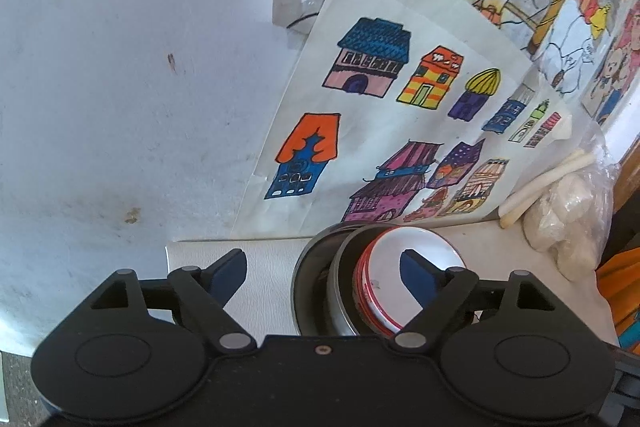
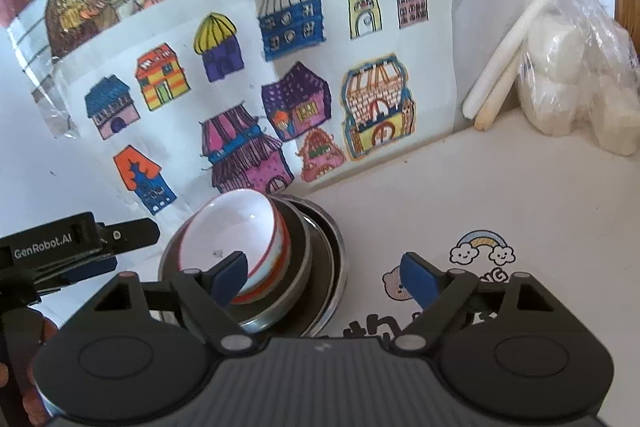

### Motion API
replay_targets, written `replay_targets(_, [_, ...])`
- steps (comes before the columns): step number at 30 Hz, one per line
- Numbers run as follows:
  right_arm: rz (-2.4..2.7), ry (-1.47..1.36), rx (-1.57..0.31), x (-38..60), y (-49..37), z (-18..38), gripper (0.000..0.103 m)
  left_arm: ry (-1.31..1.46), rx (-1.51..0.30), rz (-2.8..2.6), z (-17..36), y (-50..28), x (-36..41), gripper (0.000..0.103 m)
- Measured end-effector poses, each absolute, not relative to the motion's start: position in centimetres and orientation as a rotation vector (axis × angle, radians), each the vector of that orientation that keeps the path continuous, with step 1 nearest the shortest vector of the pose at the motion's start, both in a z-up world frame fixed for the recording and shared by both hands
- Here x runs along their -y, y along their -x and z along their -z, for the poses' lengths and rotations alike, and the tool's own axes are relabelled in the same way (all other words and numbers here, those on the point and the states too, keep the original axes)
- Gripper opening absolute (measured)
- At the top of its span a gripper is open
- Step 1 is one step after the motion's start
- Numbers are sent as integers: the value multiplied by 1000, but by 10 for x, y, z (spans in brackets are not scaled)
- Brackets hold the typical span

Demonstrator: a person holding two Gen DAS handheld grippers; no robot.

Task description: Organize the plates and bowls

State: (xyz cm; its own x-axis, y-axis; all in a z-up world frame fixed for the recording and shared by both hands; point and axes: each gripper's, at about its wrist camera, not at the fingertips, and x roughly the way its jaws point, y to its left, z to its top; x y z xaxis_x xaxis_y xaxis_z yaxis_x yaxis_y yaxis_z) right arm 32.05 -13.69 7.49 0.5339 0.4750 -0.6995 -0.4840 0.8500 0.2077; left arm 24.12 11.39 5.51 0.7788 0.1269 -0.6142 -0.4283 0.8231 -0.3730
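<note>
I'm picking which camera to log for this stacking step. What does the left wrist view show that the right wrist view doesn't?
Only the left wrist view: the bare white wall and the left gripper, open, nothing between its fingers. Only the right wrist view: the rainbow print on the table mat and the open right gripper. Both: the red-rimmed white bowl nested in the metal bowls, and the house drawing.

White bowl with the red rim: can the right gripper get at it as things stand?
Probably yes. The right gripper is open, the white bowl sits on top of the nested metal bowls, beside its left finger, with nothing covering it.
</note>
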Motion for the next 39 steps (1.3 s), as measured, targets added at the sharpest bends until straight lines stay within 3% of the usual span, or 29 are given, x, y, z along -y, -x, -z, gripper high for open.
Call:
replay_targets(8, [-570, -27, -767, 149, -303, -84, 103, 504, -561, -307, -60, -226, -111, 97])
replay_targets(14, [-551, -49, -685, 162, -276, -95, 103, 435, -483, -279, -62, -206, -101, 102])
replay_targets(22, [-486, -15, -529, 178, -213, -97, 103, 309, -372, -201, -52, -170, -86, 102])
replay_targets(39, [-360, -28, -408, 216, -122, -95, 103, 178, -258, -158, -34, -94, -62, 102])
